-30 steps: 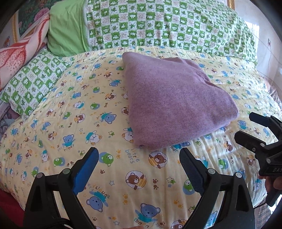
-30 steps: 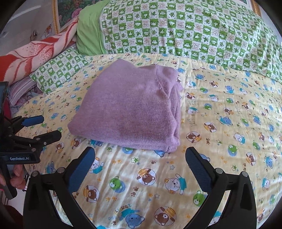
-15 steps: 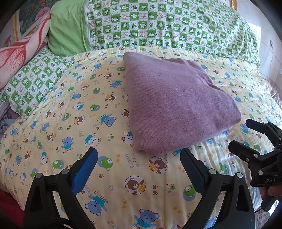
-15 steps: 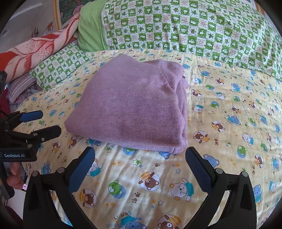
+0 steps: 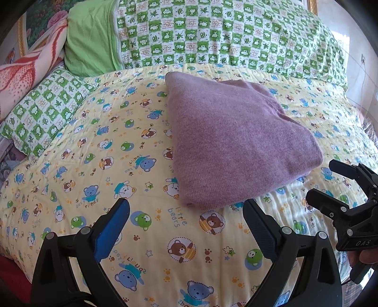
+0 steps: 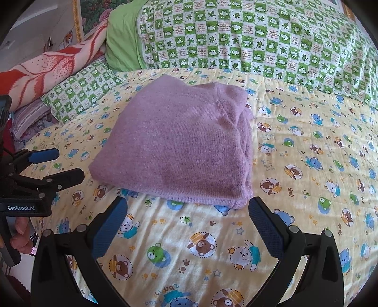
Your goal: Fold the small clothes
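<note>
Bedroom setting. A bed fills both views, covered by a pale yellow quilt (image 5: 146,151) printed with cartoon bears and frogs — lettering reads "little bears". Along the far side lies a long green-and-white checked bolster (image 6: 259,35) with a plain green end (image 5: 89,40); a smaller checked pillow (image 6: 80,94) sits at the left, beside a red-and-cream patterned blanket (image 6: 45,68). Behind these, a gilt picture frame (image 6: 78,21) encloses a floral painting. A pale tiled wall (image 5: 354,54) stands at the right. Bright daylight falls across the quilt — soft shadows mark its creases.
</note>
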Demonstrator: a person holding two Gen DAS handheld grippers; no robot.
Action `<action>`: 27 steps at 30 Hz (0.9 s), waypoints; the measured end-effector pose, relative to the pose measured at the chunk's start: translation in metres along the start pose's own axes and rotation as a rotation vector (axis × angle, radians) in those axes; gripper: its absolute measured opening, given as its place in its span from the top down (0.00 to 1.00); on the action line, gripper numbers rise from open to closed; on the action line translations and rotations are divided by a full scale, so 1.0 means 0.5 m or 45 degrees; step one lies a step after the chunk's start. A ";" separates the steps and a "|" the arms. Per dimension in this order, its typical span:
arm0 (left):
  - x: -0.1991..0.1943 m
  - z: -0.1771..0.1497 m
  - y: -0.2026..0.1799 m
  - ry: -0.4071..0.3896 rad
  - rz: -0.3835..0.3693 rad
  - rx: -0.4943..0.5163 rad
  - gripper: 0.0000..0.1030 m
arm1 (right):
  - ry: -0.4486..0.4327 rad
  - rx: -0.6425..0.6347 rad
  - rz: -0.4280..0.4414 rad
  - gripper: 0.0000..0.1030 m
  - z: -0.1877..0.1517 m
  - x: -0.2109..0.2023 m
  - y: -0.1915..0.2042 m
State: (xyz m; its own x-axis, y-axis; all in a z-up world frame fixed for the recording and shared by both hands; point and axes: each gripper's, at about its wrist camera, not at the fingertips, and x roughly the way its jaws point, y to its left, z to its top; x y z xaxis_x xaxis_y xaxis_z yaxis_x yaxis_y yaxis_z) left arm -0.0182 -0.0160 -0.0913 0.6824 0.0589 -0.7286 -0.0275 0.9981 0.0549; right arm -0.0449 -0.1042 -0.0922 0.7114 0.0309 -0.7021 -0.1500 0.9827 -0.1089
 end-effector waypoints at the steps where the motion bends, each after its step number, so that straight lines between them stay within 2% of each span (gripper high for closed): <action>1: 0.000 0.000 0.000 0.000 0.000 0.001 0.06 | 0.000 0.001 0.000 0.01 0.000 0.000 0.001; 27: -0.004 -0.005 -0.006 0.001 -0.002 0.007 0.04 | -0.003 -0.001 0.000 0.01 0.000 -0.005 0.006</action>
State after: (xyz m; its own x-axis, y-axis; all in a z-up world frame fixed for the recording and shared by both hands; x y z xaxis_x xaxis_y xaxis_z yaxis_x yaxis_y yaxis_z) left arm -0.0214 -0.0189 -0.0917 0.6818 0.0571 -0.7293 -0.0224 0.9981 0.0572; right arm -0.0472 -0.1014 -0.0905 0.7129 0.0316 -0.7005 -0.1510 0.9825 -0.1093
